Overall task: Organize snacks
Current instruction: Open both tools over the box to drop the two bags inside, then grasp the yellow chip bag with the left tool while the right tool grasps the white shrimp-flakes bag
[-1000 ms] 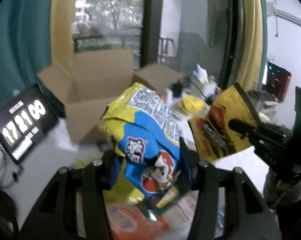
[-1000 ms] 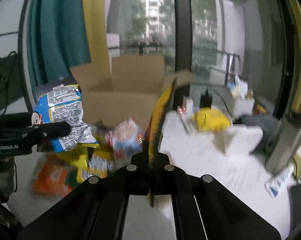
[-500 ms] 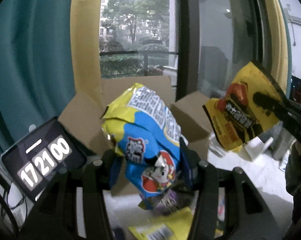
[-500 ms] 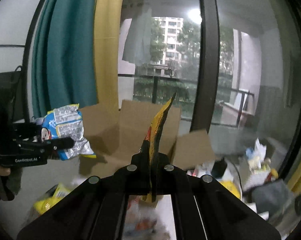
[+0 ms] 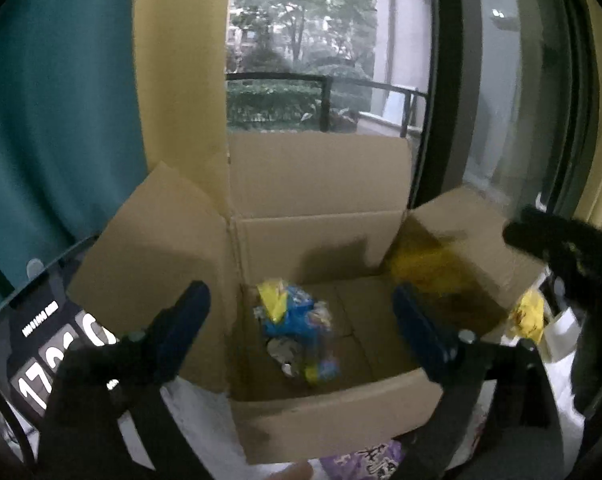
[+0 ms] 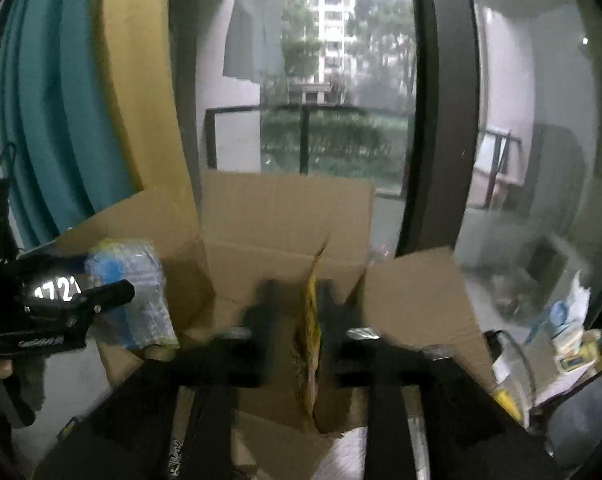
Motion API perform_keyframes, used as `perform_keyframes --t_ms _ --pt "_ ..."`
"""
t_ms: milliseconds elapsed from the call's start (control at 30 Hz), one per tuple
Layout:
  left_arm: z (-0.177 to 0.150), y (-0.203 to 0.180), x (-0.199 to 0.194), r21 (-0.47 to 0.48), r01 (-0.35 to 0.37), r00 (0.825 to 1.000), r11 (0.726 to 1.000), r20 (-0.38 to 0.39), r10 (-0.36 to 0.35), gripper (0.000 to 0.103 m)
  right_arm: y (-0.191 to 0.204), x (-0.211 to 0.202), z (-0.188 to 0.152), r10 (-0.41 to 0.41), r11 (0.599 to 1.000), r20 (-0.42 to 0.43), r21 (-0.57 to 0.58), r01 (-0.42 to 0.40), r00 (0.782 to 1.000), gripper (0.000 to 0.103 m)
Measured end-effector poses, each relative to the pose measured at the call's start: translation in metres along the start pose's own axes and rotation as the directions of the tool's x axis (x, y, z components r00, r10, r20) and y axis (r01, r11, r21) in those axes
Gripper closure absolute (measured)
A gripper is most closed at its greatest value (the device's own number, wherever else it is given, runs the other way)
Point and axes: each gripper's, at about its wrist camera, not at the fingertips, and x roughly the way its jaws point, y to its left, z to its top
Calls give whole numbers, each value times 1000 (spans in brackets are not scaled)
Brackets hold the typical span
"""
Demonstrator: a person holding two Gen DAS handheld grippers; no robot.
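Note:
An open cardboard box (image 5: pixel 333 408) stands by the window. The blue and yellow snack bag (image 5: pixel 297 324) lies inside it on the box floor. My left gripper (image 5: pixel 301 316) hangs open and empty above the box. In the right wrist view that bag (image 6: pixel 129 288) shows blurred beside the left gripper. My right gripper (image 6: pixel 301 312) has its fingers slightly parted, with the yellow snack bag (image 6: pixel 311 340) edge-on between them over the box (image 6: pixel 285 220). In the left wrist view this yellow bag (image 5: pixel 429 268) is a blur at the box's right flap.
A black clock display (image 5: pixel 49 364) stands left of the box. A purple packet (image 5: pixel 365 460) lies in front of the box. Teal and yellow curtains (image 5: pixel 61 100) hang behind. Clutter and a white bin (image 6: pixel 569 332) sit to the right.
My left gripper opened and the blue and yellow bag dropped into the box. My right gripper moved over the box and its fingers loosened around the yellow bag.

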Motion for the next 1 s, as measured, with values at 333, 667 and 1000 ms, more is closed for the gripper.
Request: perform_keyframes --t_ms 333,667,1000 --pt "-18 -5 -65 -14 17 999 1000 27 -16 9 24 -51 -31 48 999 -24 -20 -49 999 38" --pt "-72 -31 -121 -4 44 999 999 -9 -44 8 37 -89 -79 70 997 -84 -29 -73 994 38" --pt "-140 -53 -110 -45 57 982 997 -177 -64 7 36 -78 -125 123 991 -186 -31 -131 975 28"
